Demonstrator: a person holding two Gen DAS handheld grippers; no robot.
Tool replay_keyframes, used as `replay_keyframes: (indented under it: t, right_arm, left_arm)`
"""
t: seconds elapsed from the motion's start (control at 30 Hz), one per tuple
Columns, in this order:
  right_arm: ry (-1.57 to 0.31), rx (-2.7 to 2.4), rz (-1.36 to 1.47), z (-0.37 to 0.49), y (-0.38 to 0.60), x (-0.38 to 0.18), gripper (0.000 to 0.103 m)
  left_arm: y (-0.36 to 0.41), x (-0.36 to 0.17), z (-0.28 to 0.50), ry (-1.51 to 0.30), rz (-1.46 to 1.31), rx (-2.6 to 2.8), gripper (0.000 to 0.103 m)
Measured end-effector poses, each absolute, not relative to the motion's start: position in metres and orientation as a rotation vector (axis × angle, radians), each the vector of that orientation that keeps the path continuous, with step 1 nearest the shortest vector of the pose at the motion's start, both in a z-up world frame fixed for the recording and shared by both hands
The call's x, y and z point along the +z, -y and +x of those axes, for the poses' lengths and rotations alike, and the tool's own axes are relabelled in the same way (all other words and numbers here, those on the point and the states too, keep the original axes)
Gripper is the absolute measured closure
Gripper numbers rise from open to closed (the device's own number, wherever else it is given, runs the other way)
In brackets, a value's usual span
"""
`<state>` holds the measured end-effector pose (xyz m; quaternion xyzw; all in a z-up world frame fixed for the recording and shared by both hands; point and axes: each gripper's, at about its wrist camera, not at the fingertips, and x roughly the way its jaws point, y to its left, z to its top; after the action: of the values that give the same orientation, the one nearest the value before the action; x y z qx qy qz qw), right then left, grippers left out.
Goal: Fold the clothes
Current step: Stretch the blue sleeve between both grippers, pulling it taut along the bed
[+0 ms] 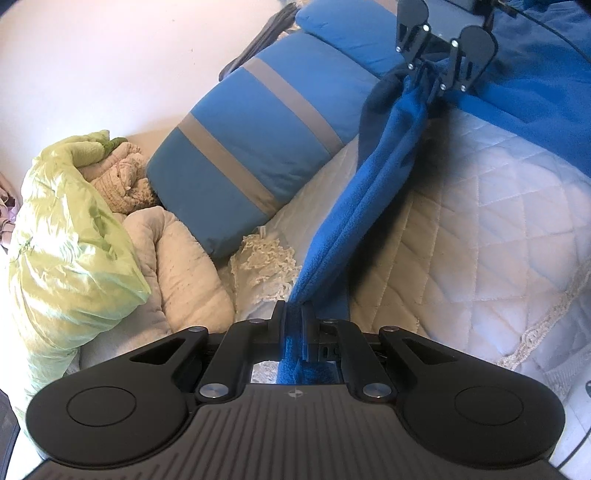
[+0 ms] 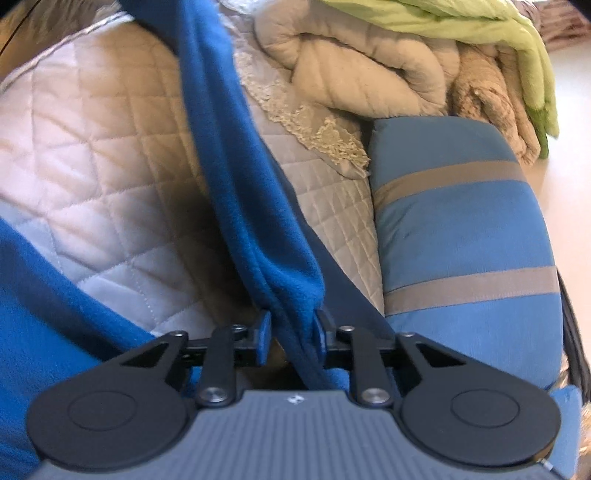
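A blue fleece garment point(image 1: 373, 177) hangs stretched in a bunched strip between my two grippers, above the quilted bed cover point(image 1: 480, 221). My left gripper point(image 1: 293, 310) is shut on one end of the strip. At the top of the left wrist view, my right gripper point(image 1: 432, 79) clasps the far end. In the right wrist view the fleece point(image 2: 236, 177) runs between the right gripper's point(image 2: 291, 321) blue pads, which touch it on both sides. More of the fleece lies on the quilt point(image 2: 92, 147) at the lower left.
A blue pillow with grey stripes point(image 1: 251, 147) point(image 2: 461, 221) lies beside the strip. A beige padded blanket point(image 1: 177, 258) point(image 2: 369, 62) and a crumpled light green cloth point(image 1: 62, 229) point(image 2: 461, 22) are piled against the wall. Lace trim point(image 1: 266, 258) edges the cover.
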<state>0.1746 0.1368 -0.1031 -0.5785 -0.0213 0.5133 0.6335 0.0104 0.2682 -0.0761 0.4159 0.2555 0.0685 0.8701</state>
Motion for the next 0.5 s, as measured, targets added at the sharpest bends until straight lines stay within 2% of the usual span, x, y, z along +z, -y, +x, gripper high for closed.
replay_keyframes:
  t: [0.33, 0.4, 0.43, 0.47, 0.5]
  right_arm:
    - [0.159, 1.102, -1.450, 0.163, -0.147, -0.134, 0.062]
    - [0.161, 1.096, -1.455, 0.161, -0.150, -0.137, 0.067]
    - [0.163, 1.094, -1.458, 0.160, -0.151, -0.137, 0.084]
    - [0.165, 1.090, -1.455, 0.160, -0.151, -0.137, 0.090]
    - [0.168, 1.087, -1.452, 0.160, -0.150, -0.136, 0.091]
  left_arm:
    - [-0.269, -0.078, 0.011, -0.545, 0.857, 0.140, 0.099]
    - [-0.269, -0.078, 0.011, -0.548, 0.859, 0.140, 0.099]
    - [-0.269, -0.078, 0.011, -0.549, 0.862, 0.140, 0.099]
    - [-0.269, -0.079, 0.011, -0.552, 0.867, 0.139, 0.099]
    - [-0.269, -0.080, 0.011, -0.556, 0.873, 0.138, 0.099]
